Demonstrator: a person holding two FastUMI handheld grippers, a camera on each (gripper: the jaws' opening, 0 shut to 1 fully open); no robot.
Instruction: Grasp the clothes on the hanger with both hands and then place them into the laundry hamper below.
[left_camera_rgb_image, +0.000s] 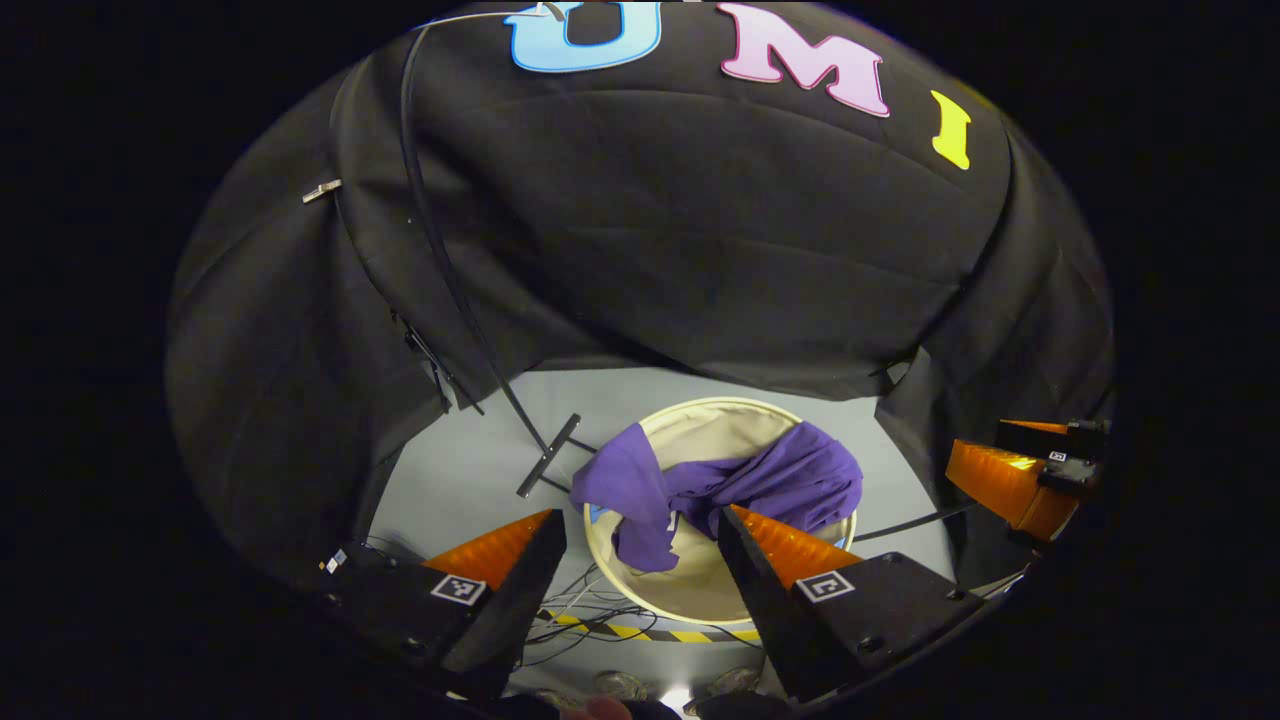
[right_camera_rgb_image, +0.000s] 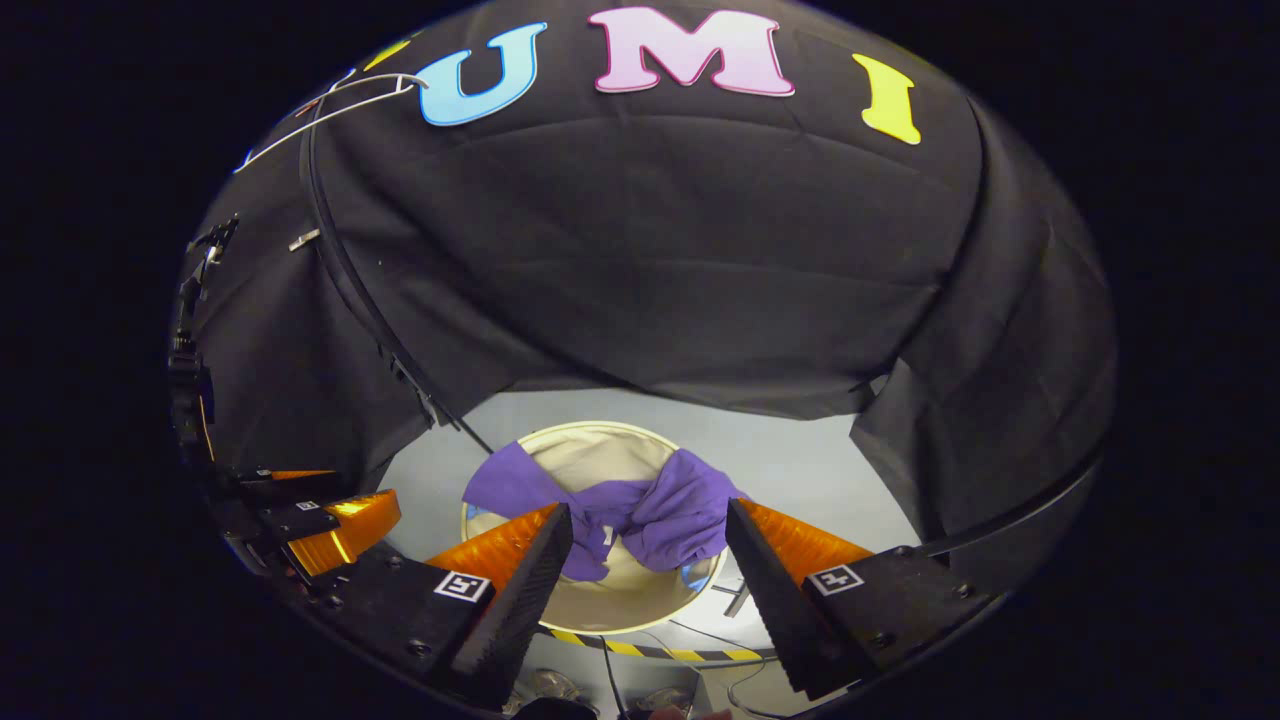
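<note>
Starting at the left, the left gripper hangs above the floor with its fingers spread wide and nothing between them. Past them, in the left gripper view, the purple cloth lies across the round hamper, which stands on the grey floor. One fold is draped over the hamper's left rim and spills a little outside it; the rest is bunched across the opening and sags toward the beige lining. A thin black stand meets the floor just left of the hamper, and its pole rises up along the booth wall. At the right edge of the same view the right gripper shows, well apart from the cloth.

In the right gripper view, the bare white hanger sits high at upper left with no garment on it. Lower down, the left gripper appears at the left edge. The right gripper is likewise open wide and empty, poised over the hamper, where the cloth spans from rim to rim.

By my reading the task is nearly or fully done: the garment is off the hanger, released, and resting on the hamper. What may remain is tucking the overhanging fold inside the rim.
</note>
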